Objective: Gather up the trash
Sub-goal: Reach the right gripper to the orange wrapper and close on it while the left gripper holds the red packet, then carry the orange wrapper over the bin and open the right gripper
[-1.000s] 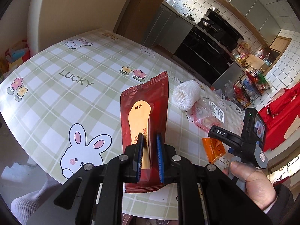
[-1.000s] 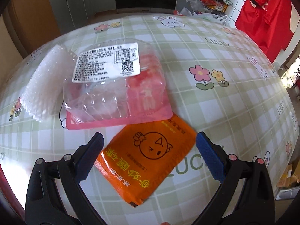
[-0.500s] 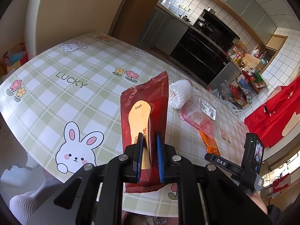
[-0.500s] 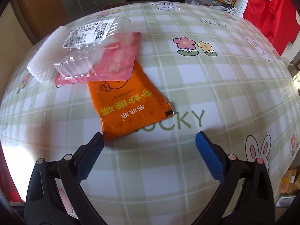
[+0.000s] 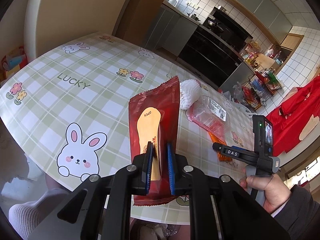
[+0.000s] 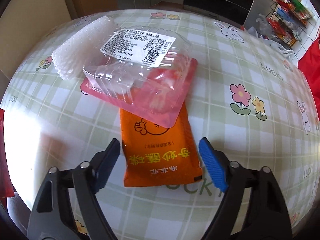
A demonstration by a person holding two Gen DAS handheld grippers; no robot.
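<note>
Orange packet (image 6: 160, 152) lies lengthwise between the closing right gripper (image 6: 160, 156); left gripper (image 5: 159, 168) clamps a red wrapper (image 5: 155, 124).

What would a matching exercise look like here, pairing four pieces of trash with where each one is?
Things:
1. red wrapper
2. orange packet
3. clear plastic tray
4. white foam net

Places:
A. lying partly on the orange packet
B. clamped in the left hand-held gripper
C. between the closing jaws of the right hand-held gripper
D. beside the tray, at its far left

Pairs: 1-B, 2-C, 3-A, 4-D
</note>
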